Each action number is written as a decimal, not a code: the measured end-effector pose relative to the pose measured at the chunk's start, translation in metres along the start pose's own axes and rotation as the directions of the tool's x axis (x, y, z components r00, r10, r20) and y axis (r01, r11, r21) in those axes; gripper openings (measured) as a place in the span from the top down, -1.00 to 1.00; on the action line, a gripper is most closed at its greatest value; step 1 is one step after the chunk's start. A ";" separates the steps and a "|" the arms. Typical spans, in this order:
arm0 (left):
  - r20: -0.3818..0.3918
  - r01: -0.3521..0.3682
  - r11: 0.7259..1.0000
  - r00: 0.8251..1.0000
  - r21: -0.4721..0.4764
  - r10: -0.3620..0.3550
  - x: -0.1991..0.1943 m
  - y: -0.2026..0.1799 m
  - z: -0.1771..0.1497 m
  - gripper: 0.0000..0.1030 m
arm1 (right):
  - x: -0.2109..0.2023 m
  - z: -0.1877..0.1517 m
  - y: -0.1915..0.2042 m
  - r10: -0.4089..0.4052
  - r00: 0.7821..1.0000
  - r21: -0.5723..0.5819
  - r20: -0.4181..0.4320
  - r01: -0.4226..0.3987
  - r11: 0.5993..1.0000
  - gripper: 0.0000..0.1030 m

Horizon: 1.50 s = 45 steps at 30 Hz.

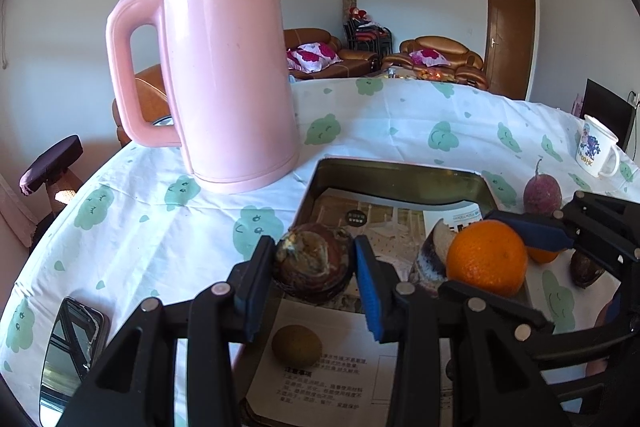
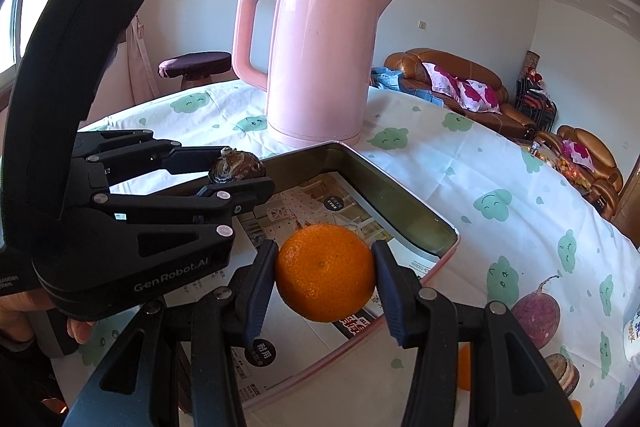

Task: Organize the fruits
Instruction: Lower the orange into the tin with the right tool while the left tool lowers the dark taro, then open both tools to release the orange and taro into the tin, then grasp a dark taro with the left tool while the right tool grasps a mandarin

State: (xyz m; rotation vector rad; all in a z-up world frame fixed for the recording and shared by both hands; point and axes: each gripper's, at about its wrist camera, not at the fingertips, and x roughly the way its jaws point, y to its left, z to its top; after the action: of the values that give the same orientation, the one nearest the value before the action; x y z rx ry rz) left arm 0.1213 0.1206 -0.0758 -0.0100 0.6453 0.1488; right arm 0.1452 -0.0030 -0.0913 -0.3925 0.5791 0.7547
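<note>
My left gripper (image 1: 314, 259) is shut on a dark brown, mottled round fruit (image 1: 312, 269) held over the near left part of the paper-lined metal tray (image 1: 400, 169). My right gripper (image 2: 325, 261) is shut on an orange (image 2: 325, 273) above the tray (image 2: 404, 205). From the right wrist, the left gripper (image 2: 240, 169) shows at the left with the brown fruit (image 2: 236, 163). A small brown kiwi-like fruit (image 1: 297, 345) lies on the paper in the tray. On the cloth to the right lie a purple stemmed fruit (image 2: 536, 315), a second orange (image 1: 542, 255) and a dark brown fruit (image 2: 562, 373).
A tall pink kettle (image 1: 228, 79) stands on the cloud-print tablecloth just behind the tray. A white printed mug (image 1: 596, 147) sits at the far right. A dark glossy phone (image 1: 72, 347) lies at the near left. A hand (image 2: 78, 331) grips the left tool's handle.
</note>
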 end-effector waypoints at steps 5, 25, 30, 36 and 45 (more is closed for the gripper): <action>0.016 -0.005 1.000 1.000 0.010 0.005 -0.002 -0.002 0.000 0.14 | 0.001 -0.001 0.005 -0.020 1.000 -0.020 0.001 0.020 1.000 0.01; 0.203 0.136 0.991 0.970 -0.001 -0.133 -0.071 -0.063 0.005 -0.72 | -0.116 -0.065 -0.079 -0.248 0.963 0.150 0.102 0.231 0.961 -0.36; 0.137 0.206 0.976 0.967 0.071 -0.214 -0.059 -0.112 0.002 -0.73 | -0.139 -0.094 -0.126 -0.349 0.935 0.267 0.068 0.320 0.909 -0.38; 0.065 0.269 0.955 0.958 0.126 -0.278 -0.048 -0.156 -0.002 -0.72 | -0.145 -0.117 -0.156 -0.386 0.922 0.356 0.031 0.351 0.866 -0.38; -0.066 0.352 0.919 0.936 0.179 -0.345 -0.028 -0.199 -0.011 -0.59 | -0.134 -0.126 -0.171 -0.356 0.934 0.392 -0.036 0.341 0.854 -0.38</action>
State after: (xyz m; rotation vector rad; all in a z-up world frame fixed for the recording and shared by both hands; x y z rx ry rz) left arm 0.1205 -0.0809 -0.0748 0.0548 0.6792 -0.2591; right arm 0.1481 -0.2543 -0.0844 -0.1015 0.5876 0.2806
